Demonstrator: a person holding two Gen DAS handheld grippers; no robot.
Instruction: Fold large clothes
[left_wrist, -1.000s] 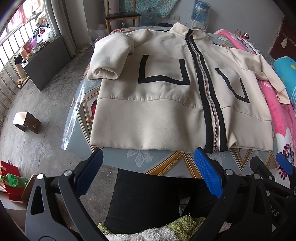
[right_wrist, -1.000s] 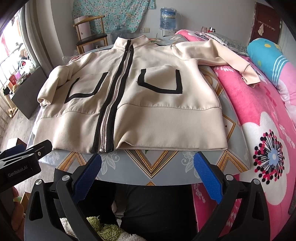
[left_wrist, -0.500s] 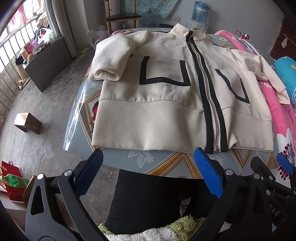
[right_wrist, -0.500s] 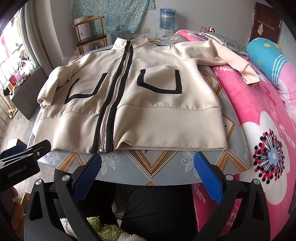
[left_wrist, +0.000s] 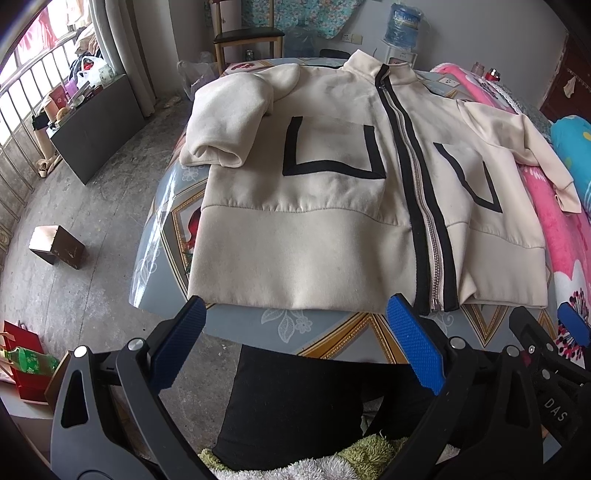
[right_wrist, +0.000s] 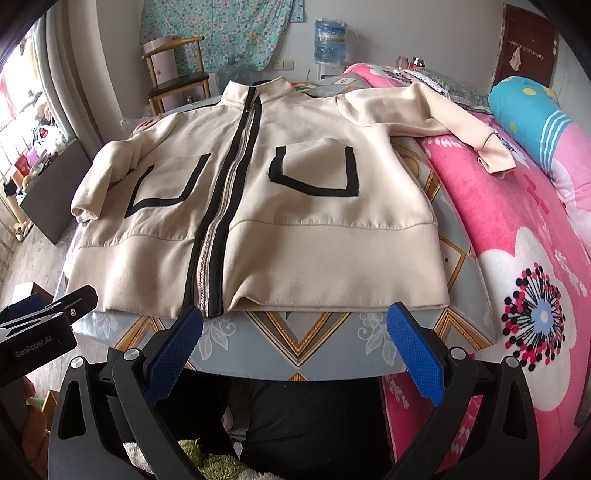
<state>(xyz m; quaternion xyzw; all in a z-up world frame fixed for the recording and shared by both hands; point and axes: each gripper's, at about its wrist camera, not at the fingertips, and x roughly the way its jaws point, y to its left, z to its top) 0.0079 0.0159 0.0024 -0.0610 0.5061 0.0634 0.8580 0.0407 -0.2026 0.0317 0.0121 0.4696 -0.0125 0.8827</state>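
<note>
Jacket (left_wrist: 306, 236) flat, zipped, unfolded on table (left_wrist: 332, 332), ahead of both tools.
Left gripper (left_wrist: 295, 347) and right gripper (right_wrist: 293, 349) gape empty; folding not yet begun.

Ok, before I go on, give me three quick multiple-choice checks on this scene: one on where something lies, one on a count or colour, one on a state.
1. Where does the jacket's long sleeve on the right claw's side lie?
A. Out over the pink blanket
B. Tucked under the hem
C. Hanging to the floor

2. How many black-outlined pockets show on the front?
A. One
B. Two
C. Four

3. What state is the zipper in?
A. Open to the hem
C. Missing
B. Closed up to the collar

Answers:
1 A, the cuff rests on the blanket beside the table.
2 B, one pocket either side of the zipper.
3 B, the black-edged teeth run joined from hem to collar.
</note>
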